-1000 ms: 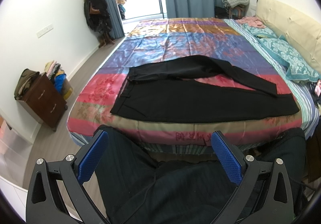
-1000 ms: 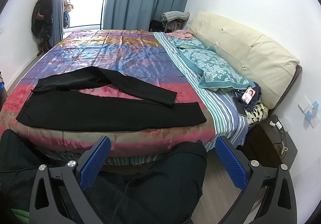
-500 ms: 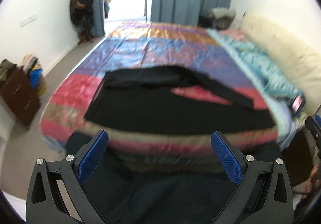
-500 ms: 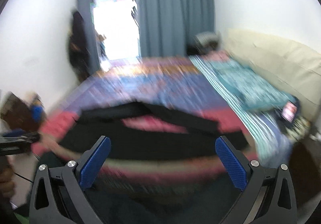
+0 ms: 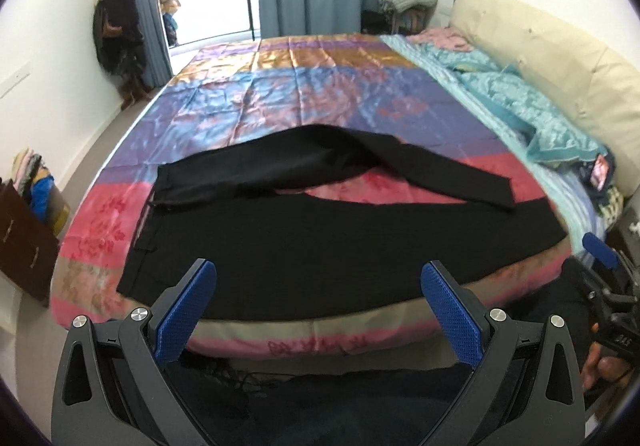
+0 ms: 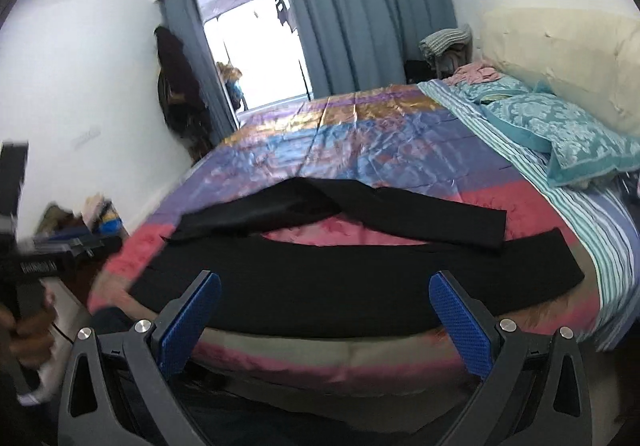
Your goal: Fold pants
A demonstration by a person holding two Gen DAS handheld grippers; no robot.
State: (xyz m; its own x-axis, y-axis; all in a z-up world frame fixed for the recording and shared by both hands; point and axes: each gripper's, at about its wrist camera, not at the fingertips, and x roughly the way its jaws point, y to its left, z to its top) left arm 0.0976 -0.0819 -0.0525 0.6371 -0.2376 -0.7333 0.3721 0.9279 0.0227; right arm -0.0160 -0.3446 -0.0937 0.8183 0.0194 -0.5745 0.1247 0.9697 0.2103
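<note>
Two pants (image 5: pixel 340 238) legs splay on bedspread (image 5: pixel 320 102), pillow (image 5: pixel 532 114) well apart.

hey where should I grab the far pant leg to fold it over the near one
Probably pinch the far leg's cuff, coming from the headboard side. That leg bends and ends free near the striped sheet, so its hem edge is exposed. The right gripper is open and on that side.

Each hand-held gripper (image 5: pixel 318 308) has black arms, silver screws and textured blue pads (image 6: pixel 190 320)
</note>
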